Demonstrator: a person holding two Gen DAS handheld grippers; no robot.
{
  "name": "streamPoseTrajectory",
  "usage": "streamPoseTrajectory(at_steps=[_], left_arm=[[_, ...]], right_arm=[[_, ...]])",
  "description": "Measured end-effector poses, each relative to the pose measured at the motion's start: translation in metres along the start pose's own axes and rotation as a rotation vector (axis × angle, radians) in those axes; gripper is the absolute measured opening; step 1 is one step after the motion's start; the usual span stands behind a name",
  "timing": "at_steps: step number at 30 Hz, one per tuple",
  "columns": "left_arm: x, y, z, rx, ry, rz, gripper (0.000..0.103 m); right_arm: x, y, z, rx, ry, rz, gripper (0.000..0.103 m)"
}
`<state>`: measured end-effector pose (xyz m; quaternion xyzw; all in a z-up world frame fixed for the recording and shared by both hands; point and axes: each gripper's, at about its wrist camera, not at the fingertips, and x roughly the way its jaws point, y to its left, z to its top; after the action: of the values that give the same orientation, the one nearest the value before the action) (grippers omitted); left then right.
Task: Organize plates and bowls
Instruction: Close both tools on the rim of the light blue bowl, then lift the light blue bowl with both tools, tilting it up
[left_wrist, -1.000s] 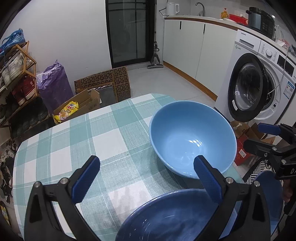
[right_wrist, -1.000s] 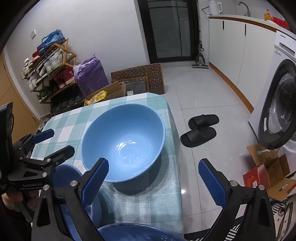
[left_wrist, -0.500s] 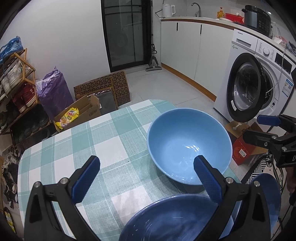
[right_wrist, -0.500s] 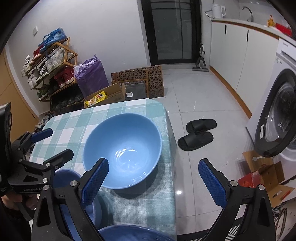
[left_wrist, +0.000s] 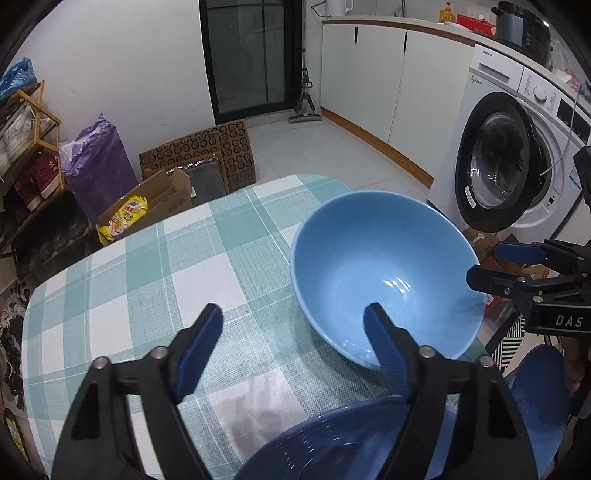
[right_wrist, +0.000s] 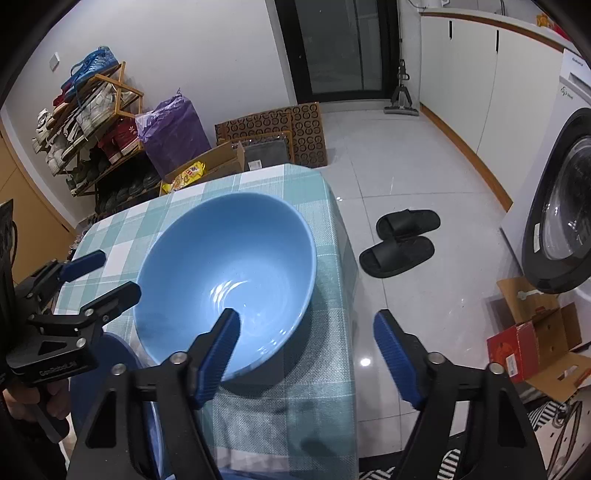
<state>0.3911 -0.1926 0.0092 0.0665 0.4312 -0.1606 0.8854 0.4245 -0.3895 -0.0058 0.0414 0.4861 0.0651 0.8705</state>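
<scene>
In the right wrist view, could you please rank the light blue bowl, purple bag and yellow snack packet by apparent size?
1. light blue bowl, though nearness inflates it
2. purple bag
3. yellow snack packet

A dark glass door (left_wrist: 253, 55) is set in the white wall (left_wrist: 122, 62). To its right run white cabinets (left_wrist: 373, 77), then a front-loading washing machine (left_wrist: 517, 158). Left of the door stands a wooden shoe rack (right_wrist: 92, 122), with a purple bag (right_wrist: 173, 131) beside it. Black slippers (right_wrist: 400, 242) lie on the pale tiled floor (right_wrist: 406, 158).
</scene>
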Motion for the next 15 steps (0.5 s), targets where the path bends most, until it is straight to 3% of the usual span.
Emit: streamPoseTrajectory(at_steps=[5,15], left_arm=[[0.010,-0.001,-0.002,-0.010,0.035,-0.028,0.042],[0.015,-0.008,-0.001,0.007,0.042,-0.062,0.025]], right_arm=[[0.013,0.004,0.001,-0.014,0.019,0.010,0.063],[0.023,0.006,0.002,-0.023,0.028,0.011,0.044]])
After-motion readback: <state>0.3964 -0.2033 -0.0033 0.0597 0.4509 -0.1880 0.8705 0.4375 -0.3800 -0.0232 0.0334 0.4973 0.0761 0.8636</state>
